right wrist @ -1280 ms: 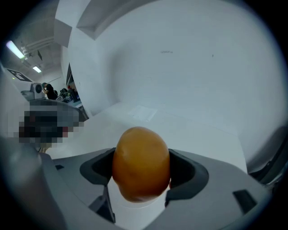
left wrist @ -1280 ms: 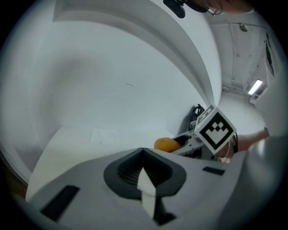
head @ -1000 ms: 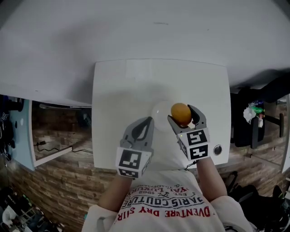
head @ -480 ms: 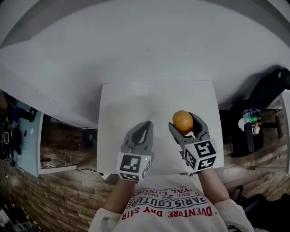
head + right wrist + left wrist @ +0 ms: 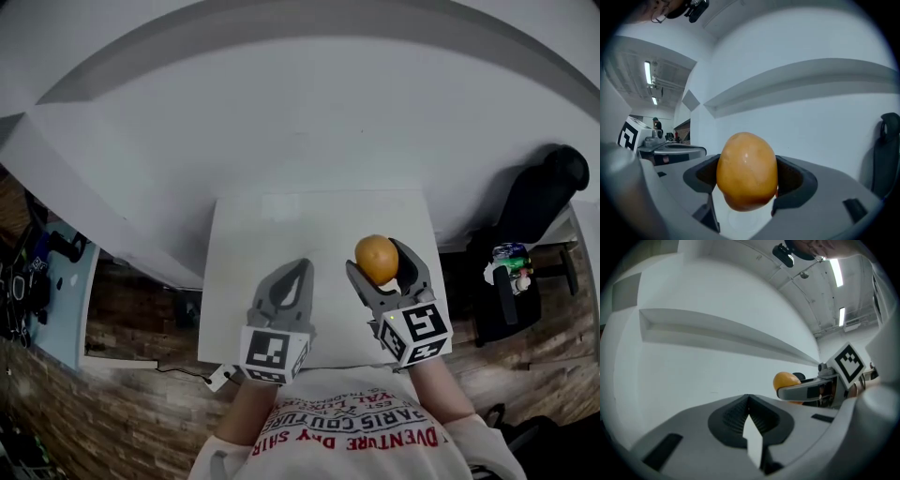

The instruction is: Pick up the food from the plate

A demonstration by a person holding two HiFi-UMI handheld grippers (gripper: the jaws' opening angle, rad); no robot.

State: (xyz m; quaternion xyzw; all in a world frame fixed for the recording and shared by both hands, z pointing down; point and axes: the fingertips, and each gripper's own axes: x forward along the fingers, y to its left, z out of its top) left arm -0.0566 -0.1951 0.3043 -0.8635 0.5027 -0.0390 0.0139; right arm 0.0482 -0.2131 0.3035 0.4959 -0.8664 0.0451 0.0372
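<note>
R gripper (image 5: 386,260) clamps orange food (image 5: 746,171); L gripper (image 5: 292,277) closed.

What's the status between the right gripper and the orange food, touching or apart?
Touching. The right gripper view shows the orange food clamped in the right gripper, with both jaws pressed against its sides and no gap.

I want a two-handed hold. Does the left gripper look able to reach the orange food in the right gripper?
Probably yes: nothing lies between the left gripper and the food, but its jaws are shut and must open first.
</note>
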